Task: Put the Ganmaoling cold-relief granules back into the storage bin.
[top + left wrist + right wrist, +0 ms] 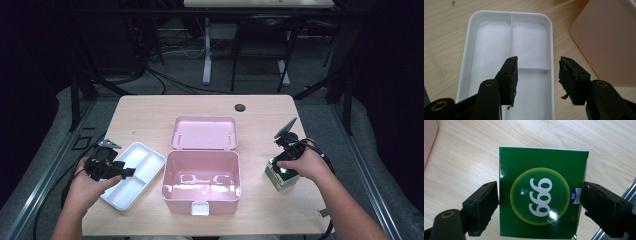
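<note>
Taking the open pink box [201,181] at the table's near middle as the landmark: to its right, the right gripper [285,162] points down over a green carton [281,176] that stands on the wooden table [150,112], near the right edge. In the right gripper view its jaws are spread as wide as the carton, one on each side of the green face [541,195] with its yellow circle and white numerals; the left pad lies right against the carton's edge and the right pad against the white side, but whether they press on it cannot be told. The right hand [305,162] wraps the gripper body from above, the forearm coming in from the lower right. To the left of the box, the left gripper [127,172] is held low and nearly level over a white divided tray [145,155], its jaws spread with nothing between them; in the left gripper view they hover above the tray's partition [531,68]. The left hand [87,185] grips from behind, at the table's near left edge. Beyond the box body, its lid [204,132] lies tipped back, and farther still a dark round hole [240,107] sits in the tabletop.
</note>
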